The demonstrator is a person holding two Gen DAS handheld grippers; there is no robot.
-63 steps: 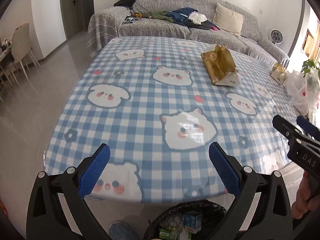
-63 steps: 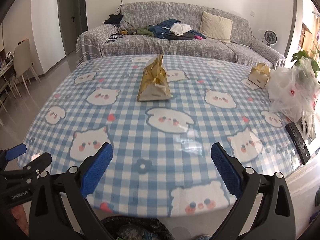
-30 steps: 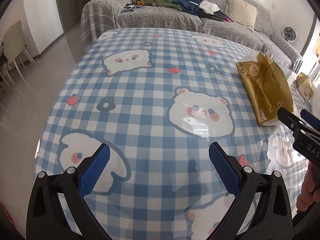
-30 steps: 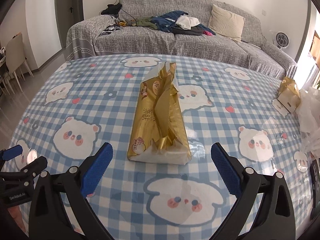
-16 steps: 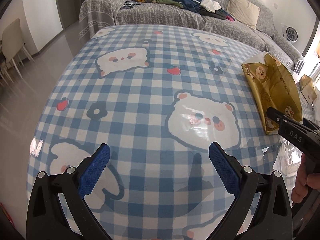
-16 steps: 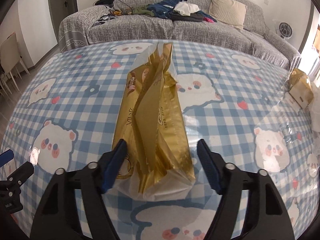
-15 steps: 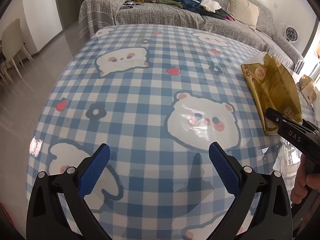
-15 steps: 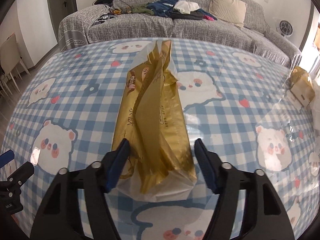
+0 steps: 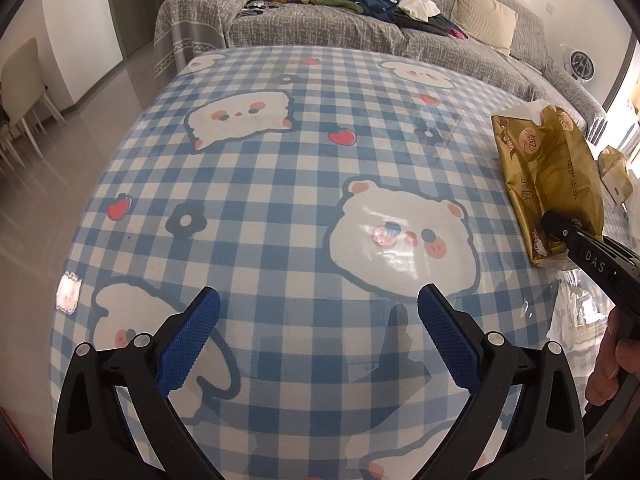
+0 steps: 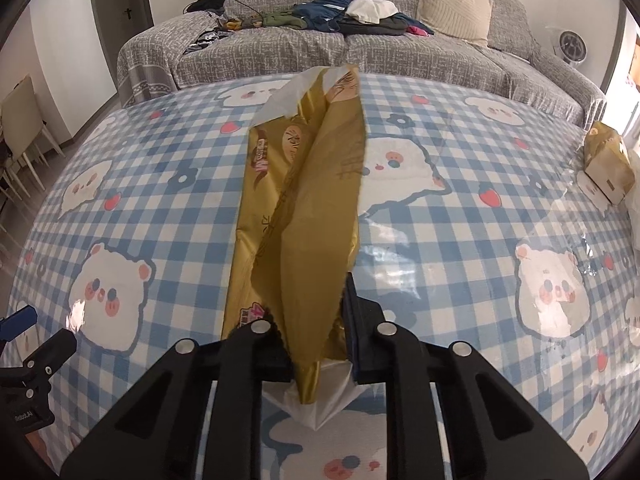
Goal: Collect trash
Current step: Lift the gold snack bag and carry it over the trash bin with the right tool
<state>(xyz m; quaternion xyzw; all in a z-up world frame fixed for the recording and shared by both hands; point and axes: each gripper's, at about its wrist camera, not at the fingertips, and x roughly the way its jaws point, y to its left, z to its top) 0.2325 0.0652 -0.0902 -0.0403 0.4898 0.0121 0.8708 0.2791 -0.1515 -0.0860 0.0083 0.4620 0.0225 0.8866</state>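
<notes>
A crumpled gold tissue wrapper (image 10: 304,208) lies lengthwise on the blue checked tablecloth (image 10: 440,264). My right gripper (image 10: 318,344) is shut on the wrapper's near end, the foil pinched flat between the pads. In the left wrist view the same gold wrapper (image 9: 548,176) sits at the table's right side with the right gripper's black fingers (image 9: 560,228) clamped on it and a hand behind. My left gripper (image 9: 318,336) hangs open above the cloth (image 9: 280,200), with nothing between its blue pads.
A small gold carton (image 10: 608,168) stands at the table's far right edge. Behind the table runs a grey sofa (image 10: 360,52) strewn with clothes. Chairs (image 9: 20,92) stand on the left. A fan (image 10: 572,44) is at the back right.
My right gripper came forward and down onto the gold wrapper and closed its wide jaws on the near end. The left gripper stayed open and nearly still.
</notes>
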